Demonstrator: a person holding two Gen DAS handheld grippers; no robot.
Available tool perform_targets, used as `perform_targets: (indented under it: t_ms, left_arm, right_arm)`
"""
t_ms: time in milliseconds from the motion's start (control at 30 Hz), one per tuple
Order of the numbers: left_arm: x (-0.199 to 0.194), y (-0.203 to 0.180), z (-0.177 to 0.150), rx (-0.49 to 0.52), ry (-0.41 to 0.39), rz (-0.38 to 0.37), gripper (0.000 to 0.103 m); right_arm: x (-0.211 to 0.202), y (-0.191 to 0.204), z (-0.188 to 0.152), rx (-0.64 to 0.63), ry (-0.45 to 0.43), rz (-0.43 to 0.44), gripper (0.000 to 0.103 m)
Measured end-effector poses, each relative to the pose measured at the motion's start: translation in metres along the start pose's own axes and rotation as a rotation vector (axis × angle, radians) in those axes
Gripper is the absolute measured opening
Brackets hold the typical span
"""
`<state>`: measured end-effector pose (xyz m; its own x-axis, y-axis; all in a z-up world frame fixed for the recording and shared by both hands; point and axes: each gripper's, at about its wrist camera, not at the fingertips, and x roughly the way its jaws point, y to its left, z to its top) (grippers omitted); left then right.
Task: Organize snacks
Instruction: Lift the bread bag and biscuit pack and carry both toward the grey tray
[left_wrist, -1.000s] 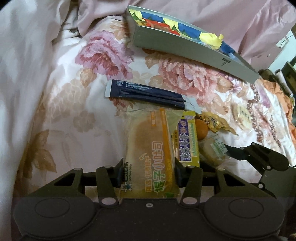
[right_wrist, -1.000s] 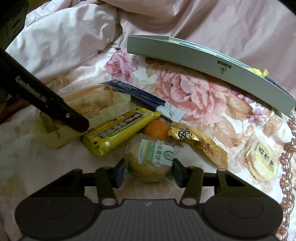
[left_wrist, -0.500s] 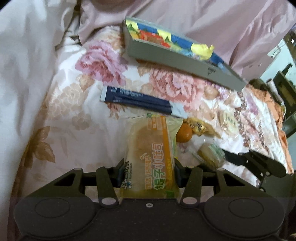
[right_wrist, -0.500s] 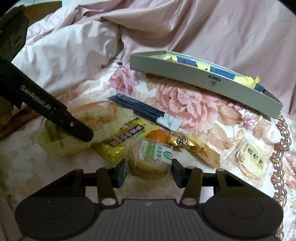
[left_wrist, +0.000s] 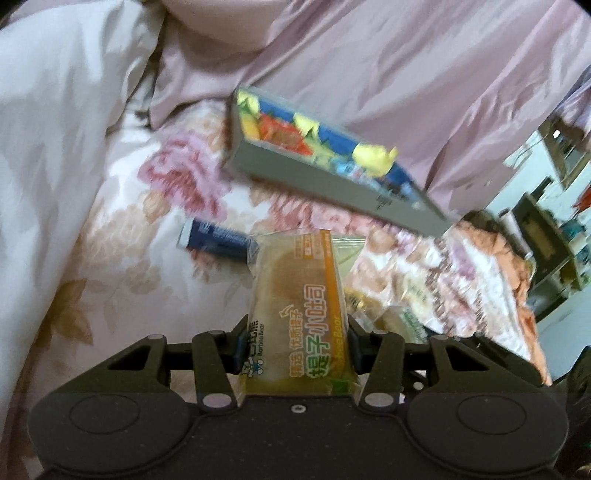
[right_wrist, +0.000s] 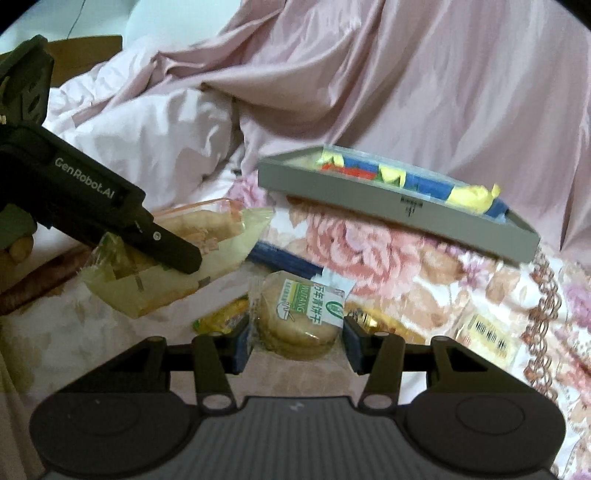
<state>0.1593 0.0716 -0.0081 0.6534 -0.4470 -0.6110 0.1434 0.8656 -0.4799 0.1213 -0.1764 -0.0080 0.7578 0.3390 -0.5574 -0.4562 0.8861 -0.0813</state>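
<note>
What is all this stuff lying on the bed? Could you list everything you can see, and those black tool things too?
bread packet: one, clear and orange wrapper, held up between the left tool's fingers
biscuit packet: one, clear wrapper with green-and-white label, between the right tool's fingers
grey box: one, grey walls, blue, yellow and red packets inside, far side of the bed
dark blue packet: one, long, flat on the bedspread behind the bread
yellow bar: one, mostly hidden left of the biscuit
gold packet: one, right of the biscuit, partly hidden
pale packet: one, cream, barcode up, far right
floral bedspread: one, pink roses on cream
pink sheet: one, heaped behind
left gripper: black, closed on the bread
right gripper: black, around the biscuit
</note>
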Motion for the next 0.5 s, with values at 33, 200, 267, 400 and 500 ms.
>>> perform_targets:
  t_ms: [33,200,267,400,500]
  left_arm:
    - [-0.002,-0.001,0.001,-0.004,-0.021,-0.014,0.051]
    - [-0.008,-0.005,0.009,-0.021,-0.128,-0.054,0.051]
    - [-0.006,-0.007,0.014,-0.032,-0.163,-0.063,0.051]
    - [0.003,-0.015,0.028,-0.052,-0.241,-0.015,0.051]
    - [0.011,-0.026,0.042,-0.066,-0.341,0.003,0.051]
  right_arm:
    - [-0.001,0.0,0.002,0.001,-0.013,-0.004,0.055]
    - [-0.003,-0.007,0.008,0.022,-0.071,-0.02,0.055]
    - [-0.003,-0.01,0.012,0.035,-0.089,-0.026,0.055]
    - [0.001,-0.018,0.017,0.07,-0.11,-0.037,0.055]
    - [0.005,-0.024,0.02,0.103,-0.118,-0.049,0.055]
